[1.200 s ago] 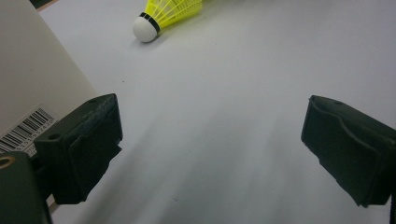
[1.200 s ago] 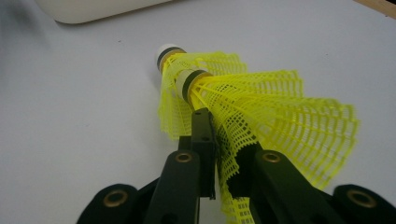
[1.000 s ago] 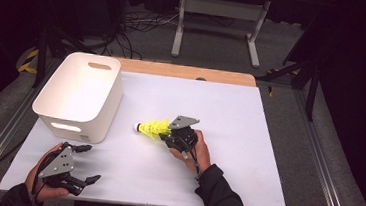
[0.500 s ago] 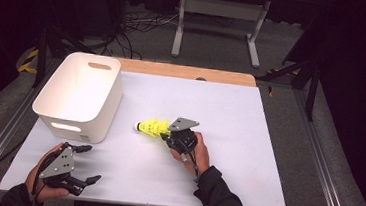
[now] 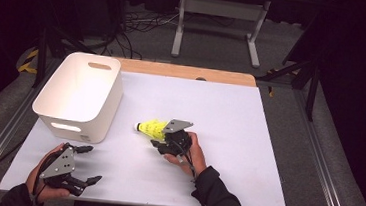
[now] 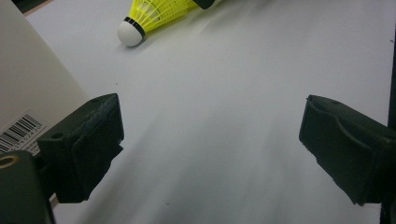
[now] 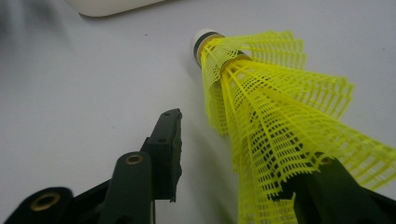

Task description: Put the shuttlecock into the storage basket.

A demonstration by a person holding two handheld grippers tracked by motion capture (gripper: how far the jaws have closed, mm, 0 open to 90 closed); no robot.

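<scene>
A yellow shuttlecock (image 5: 151, 128) with a white cork tip lies on its side on the white table sheet (image 5: 239, 123), cork pointing toward the bin. My right gripper (image 5: 158, 137) sits just behind it, open; its jaws have just been opening. In the right gripper view the mesh skirt (image 7: 271, 116) lies over the right jaw, while the left jaw stands apart from it, so the right gripper (image 7: 229, 149) presses on nothing. My left gripper (image 5: 92, 164) rests near the front left corner, wide open and empty (image 6: 210, 126), with the shuttlecock (image 6: 149, 14) far ahead of it.
A white plastic bin (image 5: 78, 99) with handle slots stands at the table's left, just beside my left gripper; its barcode-labelled wall (image 6: 28, 84) is close to the left jaw. A wooden strip (image 5: 188, 72) runs along the far edge. Cables and a metal stand lie on the floor beyond.
Neither hand nor the shuttlecock has shifted in the high view.
</scene>
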